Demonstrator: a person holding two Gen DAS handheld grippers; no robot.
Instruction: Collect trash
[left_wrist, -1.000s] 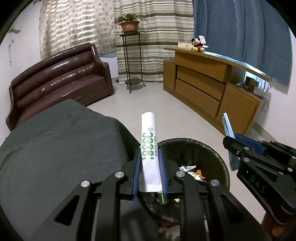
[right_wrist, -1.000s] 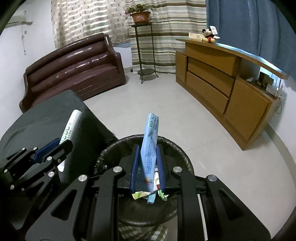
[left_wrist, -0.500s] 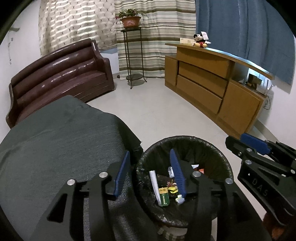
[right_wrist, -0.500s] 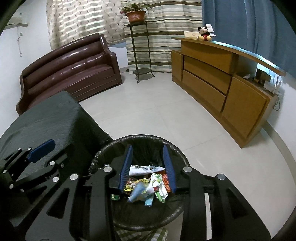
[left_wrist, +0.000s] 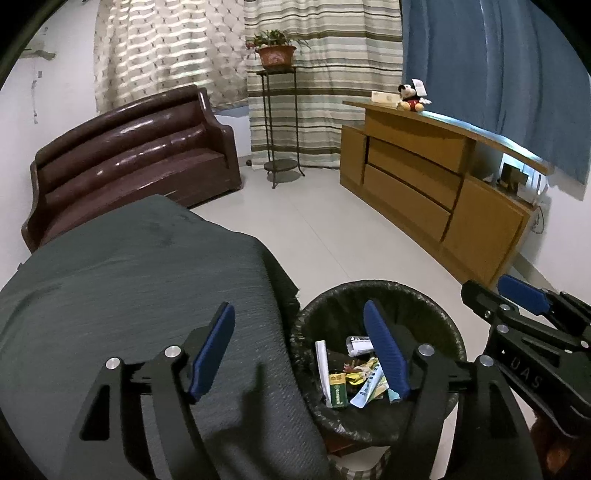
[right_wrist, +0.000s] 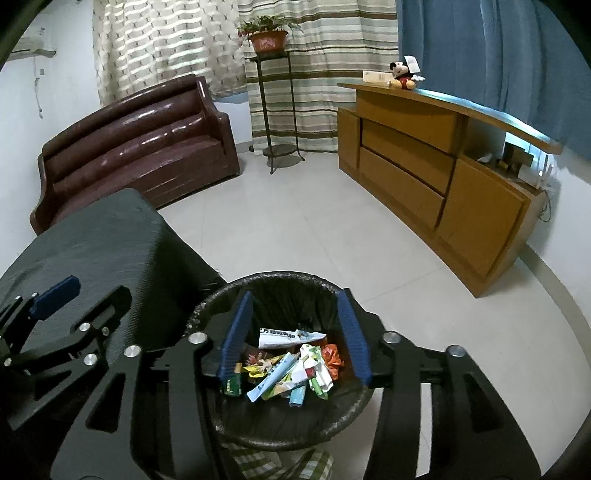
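A round black-lined trash bin (left_wrist: 417, 295) (right_wrist: 284, 276) stands on the floor beside a dark grey cloth-covered table (left_wrist: 122, 295). It holds several wrappers (right_wrist: 291, 373), among them a white wrapper (left_wrist: 322, 363) and a light blue one (left_wrist: 369, 387). My left gripper (left_wrist: 301, 354) is open and empty, straddling the table edge and the bin's left rim. My right gripper (right_wrist: 295, 336) is open and empty, right over the bin. Each gripper shows at the edge of the other's view.
A brown leather sofa (left_wrist: 129, 155) stands at the back left, a metal plant stand (left_wrist: 277, 122) by the striped curtains, and a long wooden sideboard (left_wrist: 436, 184) along the right wall. White tiled floor (left_wrist: 314, 229) lies between them.
Both grippers opened. The white wrapper dropped from the left one and the light blue wrapper from the right one; both now lie in the bin. The jaws have spread wider since.
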